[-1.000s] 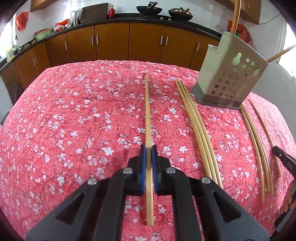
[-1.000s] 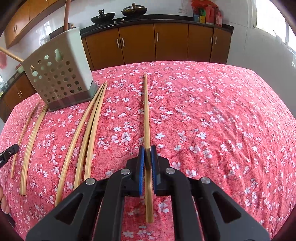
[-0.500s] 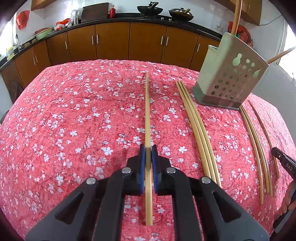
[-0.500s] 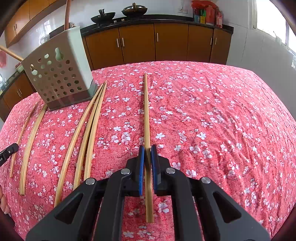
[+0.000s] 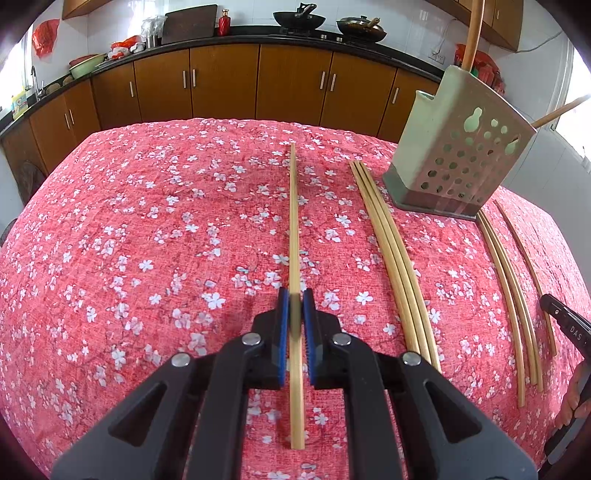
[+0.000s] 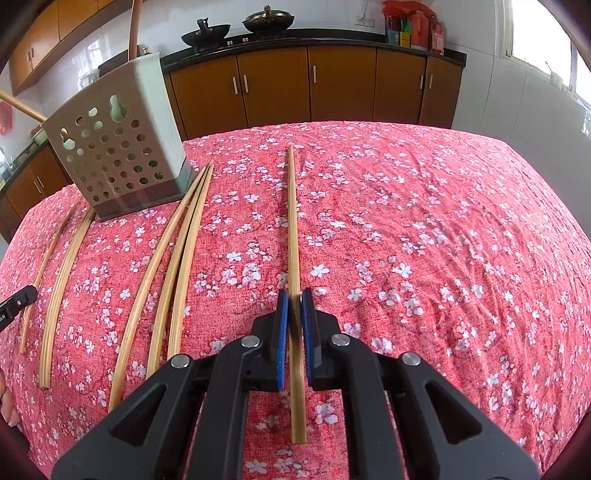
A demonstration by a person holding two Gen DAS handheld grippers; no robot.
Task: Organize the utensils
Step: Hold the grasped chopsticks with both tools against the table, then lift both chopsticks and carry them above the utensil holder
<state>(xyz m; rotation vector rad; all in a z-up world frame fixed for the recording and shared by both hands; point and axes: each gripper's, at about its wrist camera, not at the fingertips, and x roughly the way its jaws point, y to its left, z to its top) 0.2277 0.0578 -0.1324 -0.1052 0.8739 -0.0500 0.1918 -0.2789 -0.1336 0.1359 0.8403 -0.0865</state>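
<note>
My left gripper (image 5: 294,300) is shut on a bamboo chopstick (image 5: 293,221) that points forward over the red floral tablecloth (image 5: 147,240). My right gripper (image 6: 294,300) is shut on another bamboo chopstick (image 6: 291,221), held the same way. A grey perforated utensil holder (image 5: 458,155) stands at the right in the left wrist view and at the left in the right wrist view (image 6: 114,147), with wooden handles sticking out of it. Three loose chopsticks (image 5: 388,243) lie beside it; they also show in the right wrist view (image 6: 170,273).
More chopsticks (image 5: 513,288) lie on the holder's other side, also seen in the right wrist view (image 6: 59,280). Brown kitchen cabinets (image 5: 288,85) and a counter with woks (image 5: 299,16) stand behind the table. The other gripper's tip (image 5: 565,325) shows at the right edge.
Both grippers keep their chopsticks and have barely moved; the views have shifted only slightly.
</note>
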